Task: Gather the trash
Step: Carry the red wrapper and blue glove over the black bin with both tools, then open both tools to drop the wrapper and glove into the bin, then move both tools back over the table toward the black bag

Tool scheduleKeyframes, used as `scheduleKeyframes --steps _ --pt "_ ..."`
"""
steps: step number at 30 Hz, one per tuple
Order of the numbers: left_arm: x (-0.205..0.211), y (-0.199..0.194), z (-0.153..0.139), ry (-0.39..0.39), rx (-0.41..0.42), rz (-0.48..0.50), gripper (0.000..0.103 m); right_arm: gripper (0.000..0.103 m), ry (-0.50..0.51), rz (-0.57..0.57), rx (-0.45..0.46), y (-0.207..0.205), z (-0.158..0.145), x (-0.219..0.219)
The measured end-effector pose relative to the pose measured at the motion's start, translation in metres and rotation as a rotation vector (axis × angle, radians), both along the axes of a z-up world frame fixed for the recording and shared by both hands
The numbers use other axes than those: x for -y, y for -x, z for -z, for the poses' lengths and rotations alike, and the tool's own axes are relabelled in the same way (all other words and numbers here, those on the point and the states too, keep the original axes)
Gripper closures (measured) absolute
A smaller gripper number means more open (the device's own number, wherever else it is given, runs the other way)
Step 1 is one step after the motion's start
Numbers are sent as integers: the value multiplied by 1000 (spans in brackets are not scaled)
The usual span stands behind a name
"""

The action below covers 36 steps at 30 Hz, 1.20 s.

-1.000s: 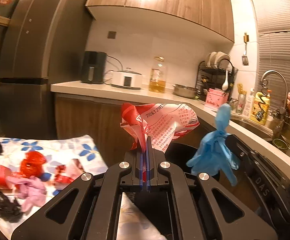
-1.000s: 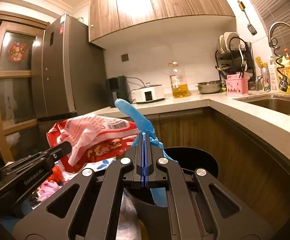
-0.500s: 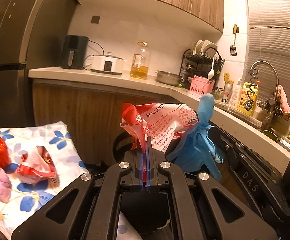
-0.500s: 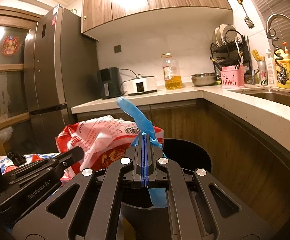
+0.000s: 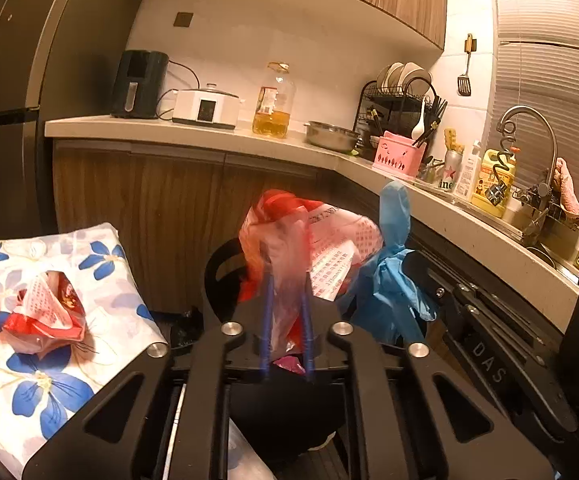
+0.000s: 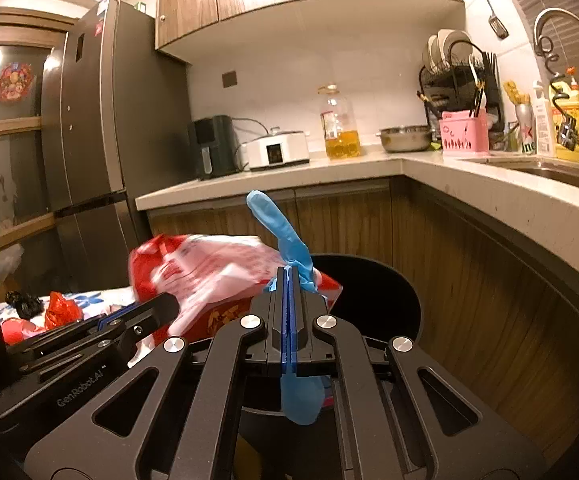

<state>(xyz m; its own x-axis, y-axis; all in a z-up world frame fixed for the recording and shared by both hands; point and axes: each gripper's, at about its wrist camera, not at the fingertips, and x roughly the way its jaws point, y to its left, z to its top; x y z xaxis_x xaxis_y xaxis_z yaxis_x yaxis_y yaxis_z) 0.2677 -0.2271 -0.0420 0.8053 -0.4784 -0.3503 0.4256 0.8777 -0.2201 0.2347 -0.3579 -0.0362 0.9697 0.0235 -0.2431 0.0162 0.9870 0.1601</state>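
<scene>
My left gripper point(image 5: 287, 280) has its jaws parted, and the red and white snack wrapper point(image 5: 313, 240) sits blurred between and above them, over the black trash bin point(image 5: 225, 272). My right gripper point(image 6: 288, 276) is shut on a blue glove point(image 6: 279, 228), held over the same bin point(image 6: 373, 292). The glove also shows in the left wrist view point(image 5: 389, 272), beside the wrapper. The wrapper appears in the right wrist view point(image 6: 209, 272), with the left gripper's fingers point(image 6: 145, 312) below it.
A floral cloth point(image 5: 89, 280) at left carries more trash: a red and white wrapper point(image 5: 45, 312), red foil and a pink glove. A wooden cabinet and pale countertop point(image 5: 209, 136) wrap round behind the bin. A fridge point(image 6: 101, 120) stands at left.
My left gripper's jaws have parted and the snack wrapper has come loose between them, blurred with motion. Both grippers have come closer over the bin. My right gripper still clamps the blue glove.
</scene>
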Motion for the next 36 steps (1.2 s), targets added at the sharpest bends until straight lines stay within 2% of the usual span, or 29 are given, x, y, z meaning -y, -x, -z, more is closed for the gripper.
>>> scheduleKeyframes --steps 1,5,10,12,15,17,19,22,24,27,36 --pt "0 0 1 1 0 2 90 102 0 1 -6 -1 1 1" --pt "0 -3 5 2 -24 9 75 99 5 14 -20 -2 3 3" --pt "-2 -4 8 3 -30 7 63 82 4 27 -30 -2 6 6" --pt "-2 -2 7 0 -23 5 52 78 1 34 -29 0 6 7" --pt "-5 0 6 -1 -16 2 41 67 -1 45 -24 2 6 9" --pt "-7 2 5 -11 -14 -5 38 62 -5 51 -22 3 5 11" --pt "-11 5 4 -33 -7 -38 31 55 -12 56 -20 5 4 12" --pt "-18 9 0 -57 -7 -92 28 46 -26 60 -17 9 3 14" --pt "-23 12 -2 -78 -5 -141 21 43 -31 61 -16 12 1 13" --pt "-33 19 -5 -93 -2 -200 19 38 -42 50 -10 17 -2 10" --pt "-56 44 -13 -137 32 -303 19 36 -54 -14 11 36 -14 -15"
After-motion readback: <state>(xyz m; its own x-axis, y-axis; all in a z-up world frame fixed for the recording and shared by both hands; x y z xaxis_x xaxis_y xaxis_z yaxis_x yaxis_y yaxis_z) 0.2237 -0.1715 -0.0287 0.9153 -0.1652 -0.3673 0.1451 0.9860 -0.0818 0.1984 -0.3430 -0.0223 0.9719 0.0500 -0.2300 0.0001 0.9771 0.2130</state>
